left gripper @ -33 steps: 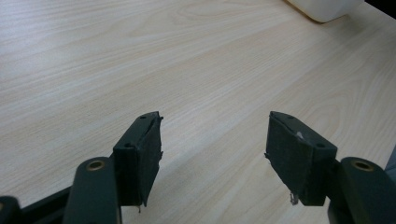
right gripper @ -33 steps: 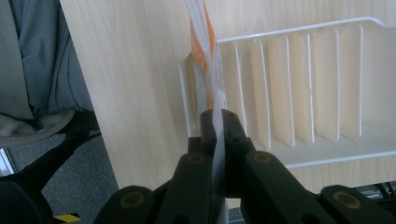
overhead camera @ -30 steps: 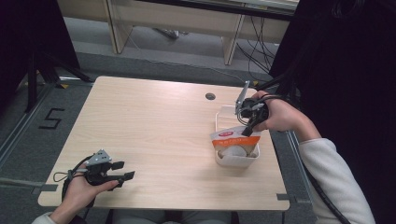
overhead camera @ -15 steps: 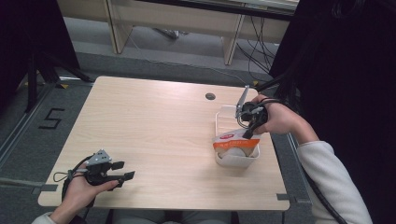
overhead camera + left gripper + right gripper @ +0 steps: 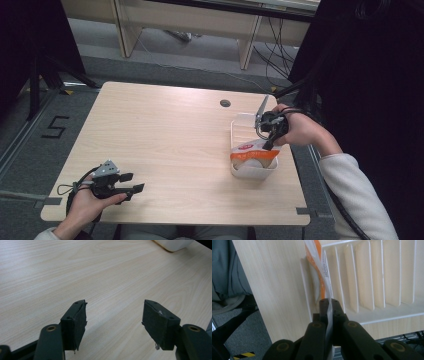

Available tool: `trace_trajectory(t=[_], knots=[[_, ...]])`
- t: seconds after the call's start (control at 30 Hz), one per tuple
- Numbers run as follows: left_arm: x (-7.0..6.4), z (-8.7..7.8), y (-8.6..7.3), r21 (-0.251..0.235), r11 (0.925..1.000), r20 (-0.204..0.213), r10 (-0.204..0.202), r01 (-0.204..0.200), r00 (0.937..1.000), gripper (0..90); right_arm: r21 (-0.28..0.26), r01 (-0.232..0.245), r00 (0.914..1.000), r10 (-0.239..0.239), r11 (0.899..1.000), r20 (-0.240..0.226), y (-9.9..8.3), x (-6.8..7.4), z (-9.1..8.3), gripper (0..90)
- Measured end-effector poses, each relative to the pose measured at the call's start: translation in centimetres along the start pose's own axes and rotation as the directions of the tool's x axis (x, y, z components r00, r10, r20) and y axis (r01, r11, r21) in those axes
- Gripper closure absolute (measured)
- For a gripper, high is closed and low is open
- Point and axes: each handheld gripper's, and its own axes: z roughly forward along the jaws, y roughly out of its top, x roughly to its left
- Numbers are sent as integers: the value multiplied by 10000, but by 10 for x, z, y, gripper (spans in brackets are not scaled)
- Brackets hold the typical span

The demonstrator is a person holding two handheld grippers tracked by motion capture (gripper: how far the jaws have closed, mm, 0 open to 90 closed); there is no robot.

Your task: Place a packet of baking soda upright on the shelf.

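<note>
Over the white slatted basket [image 5: 239, 131] at the right of the tabletop [image 5: 170, 145], my right tongs [image 5: 269, 140] pinch the orange and white bag [image 5: 252, 148]. It lies half in the basket. I think I must lower it. My left tongs [image 5: 131, 183] rest spread wide.

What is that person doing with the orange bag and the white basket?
A person sits at a wooden table holding a gripper in each hand. The right gripper is pinched shut on the edge of an orange and white bag, which sits in a white slatted basket at the table's right side. The left gripper is open and holds nothing, hanging low over bare wood near the front left corner.
</note>
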Motion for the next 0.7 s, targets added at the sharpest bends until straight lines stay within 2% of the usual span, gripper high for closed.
trace_trajectory(t=[0.03, 0.07, 0.1, 0.13, 0.2, 0.23, 0.27, 0.43, 0.5, 0.57, 0.6, 0.7], knots=[[0, 0, 0, -5, 10000, 0, -6, 6, 10000, 353, 20, -67, 10000, 67, 10000, -32, 0, 0, 1, 900], [0, 0, 0, 13, 10000, 1, 13, -13, 10000, 353, 44, 67, 10000, -67, 10000, 12, -1, -2, 2, 900], [0, 0, 0, 13, 10000, 1, 13, -13, 10000, 353, 161, -217, 9998, 216, 9996, 45, -1, 0, 2, 900], [0, 0, 0, 39, 10000, -1, 40, -40, 10000, 353, 192, -286, 9996, 285, 9994, 85, -2, 0, 3, 900], [0, 0, 0, 10, 10000, 1, 21, -21, 10000, 353, 209, -159, 9999, 158, 9997, 53, -2, -2, 5, 900], [0, 0, 0, 15, 10000, -2, 20, -20, 10000, 353, 239, -235, 9995, 230, 9994, 221, -3, -1, 5, 900], [0, 0, 0, 11, 10000, -5, 10, -10, 10000, 353, 291, -318, 9993, 313, 9991, 195, -3, -1, 5, 900], [0, 0, 0, 7, 10000, -5, 19, -19, 10000, 353, 291, -161, 9998, 157, 9994, 146, -5, -3, 8, 900], [0, 0, 0, 5, 10000, -8, 14, -14, 10000, 353, 469, -485, 9985, 473, 9977, 270, -5, -1, 9, 900], [0, 0, 0, 11, 10000, -6, 14, -14, 10000, 353, 401, -40, 9999, 34, 9992, 166, -6, -4, 11, 900], [0, 0, 0, 11, 10000, -7, 21, -20, 10000, 353, 484, -258, 9995, 249, 9985, 184, -6, -3, 10, 900], [0, 0, 0, 9, 10000, -8, 16, -16, 10000, 353, 514, -385, 9990, 372, 9979, 263, -6, -1, 10, 900]])
